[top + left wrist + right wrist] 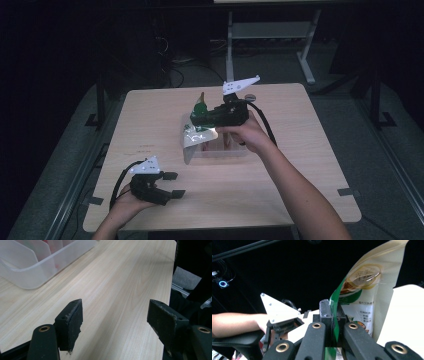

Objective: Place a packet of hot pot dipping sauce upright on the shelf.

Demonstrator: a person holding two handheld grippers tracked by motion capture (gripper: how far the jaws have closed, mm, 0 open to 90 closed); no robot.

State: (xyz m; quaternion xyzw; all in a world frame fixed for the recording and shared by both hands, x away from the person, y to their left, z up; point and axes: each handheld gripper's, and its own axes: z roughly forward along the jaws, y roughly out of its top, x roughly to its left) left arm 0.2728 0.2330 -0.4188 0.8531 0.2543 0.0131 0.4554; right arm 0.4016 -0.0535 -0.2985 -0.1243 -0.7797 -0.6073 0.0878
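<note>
A green and cream snack pouch point(199, 119) hangs above the clear plastic divided bin point(220, 150) near the table's middle, pinched by my right gripper point(214, 118). In the right gripper view the two black jaws are shut on the pouch point(362, 287) at its green edge, the gripper point(333, 312) holding it upright. My left gripper point(174, 184) rests low near the table's front left corner, open and holding nothing. In the left gripper view its pads point(71, 322) stand wide apart over bare wood, the gripper point(115, 322) facing the bin point(30, 272) at upper left.
The light wooden table point(300, 165) has bare room right and front of the bin. Another table's white legs point(305, 55) stand beyond the far edge. The surroundings are dark. The left gripper with its grey three-cornered plate point(278, 311) shows far off in the right gripper view.
</note>
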